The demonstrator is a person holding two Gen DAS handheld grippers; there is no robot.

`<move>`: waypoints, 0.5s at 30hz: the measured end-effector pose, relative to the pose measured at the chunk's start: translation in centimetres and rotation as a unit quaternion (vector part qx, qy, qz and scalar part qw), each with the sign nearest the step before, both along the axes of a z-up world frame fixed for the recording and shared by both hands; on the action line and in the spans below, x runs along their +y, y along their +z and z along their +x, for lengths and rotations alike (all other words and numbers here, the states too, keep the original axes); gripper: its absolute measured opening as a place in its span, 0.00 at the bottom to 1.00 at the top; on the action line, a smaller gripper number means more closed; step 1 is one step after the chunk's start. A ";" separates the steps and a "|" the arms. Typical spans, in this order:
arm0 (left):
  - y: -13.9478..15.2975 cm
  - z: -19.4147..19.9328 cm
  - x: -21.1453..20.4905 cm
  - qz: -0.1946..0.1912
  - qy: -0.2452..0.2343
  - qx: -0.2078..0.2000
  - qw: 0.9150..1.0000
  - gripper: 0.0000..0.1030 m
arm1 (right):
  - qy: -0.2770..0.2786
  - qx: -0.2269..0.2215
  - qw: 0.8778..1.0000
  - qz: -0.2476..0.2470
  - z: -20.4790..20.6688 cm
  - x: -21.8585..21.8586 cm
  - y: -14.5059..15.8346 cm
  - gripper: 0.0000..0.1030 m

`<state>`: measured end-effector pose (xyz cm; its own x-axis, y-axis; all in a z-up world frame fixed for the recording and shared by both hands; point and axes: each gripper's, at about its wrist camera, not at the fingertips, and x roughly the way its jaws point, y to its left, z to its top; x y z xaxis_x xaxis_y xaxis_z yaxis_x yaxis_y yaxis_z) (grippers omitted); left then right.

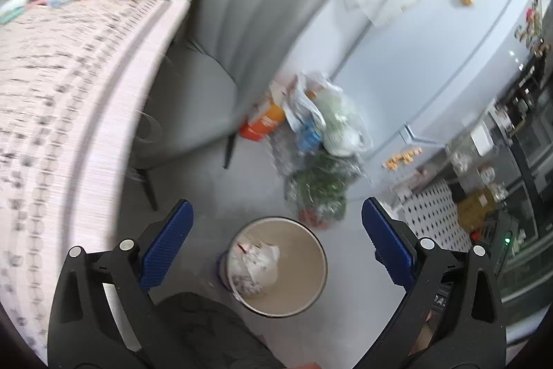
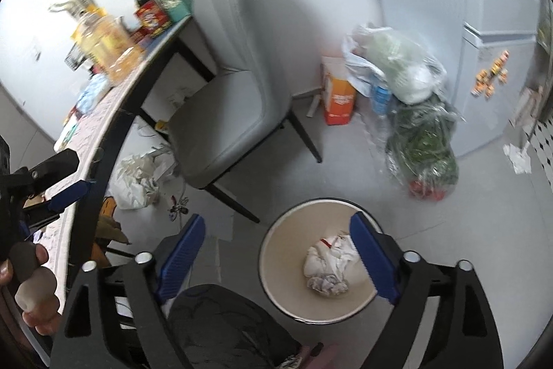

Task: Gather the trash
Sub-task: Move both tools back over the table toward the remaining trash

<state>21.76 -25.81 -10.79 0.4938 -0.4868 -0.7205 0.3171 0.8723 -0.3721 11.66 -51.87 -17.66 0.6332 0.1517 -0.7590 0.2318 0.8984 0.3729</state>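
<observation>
Surface (image 2: 114, 113) on my far left – pink patterned cloth, bottles and boxes crowded at the far end. Nothing there I'd call trash for certain.

Under it, on the floor: a crumpled white bag (image 2: 136, 177) with paper in it, just beside the chair (image 2: 235, 99) leg. Judging by looks, light, soft, will collapse when squeezed – best pinched at a bunched fold near the top, not the slack side. May spill if tipped.

Bin (image 2: 276, 230) sits on the floor right of the chair, open top, cream inside. Crumpled paper wad (image 2: 328, 265) is lying at its bottom, so at least one piece is collected. Wad is weightless and springy; no care needed.

Behind the bin, against the fridge (image 2: 484, 85): clear bags of greens (image 2: 421, 147), a bottle, an orange carton (image 2: 338, 95). Cannot tell if those are trash or groceries. Small white scrap (image 2: 516, 156) on the floor by the fridge, far right – thin and flat, needs a pinch at a raised edge.

Left tongs (image 1: 276, 223) – wide open, holding nothing, hanging above the bin. Right tongs (image 2: 276, 230) – same, wide open and empty, one blue pad over the bin rim in view but not touching.
</observation>
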 end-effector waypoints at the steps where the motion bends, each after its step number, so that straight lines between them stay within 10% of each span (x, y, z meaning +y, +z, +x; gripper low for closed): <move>1: 0.3 0.0 0.6 -0.003 0.004 -0.003 1.000 0.94 | 0.005 -0.003 1.000 -0.004 0.2 0.7 0.5 0.86; 15: 5.6 -2.0 11.0 -0.031 0.074 -0.064 0.995 0.94 | 0.080 -0.044 0.995 -0.035 1.8 10.5 6.8 0.92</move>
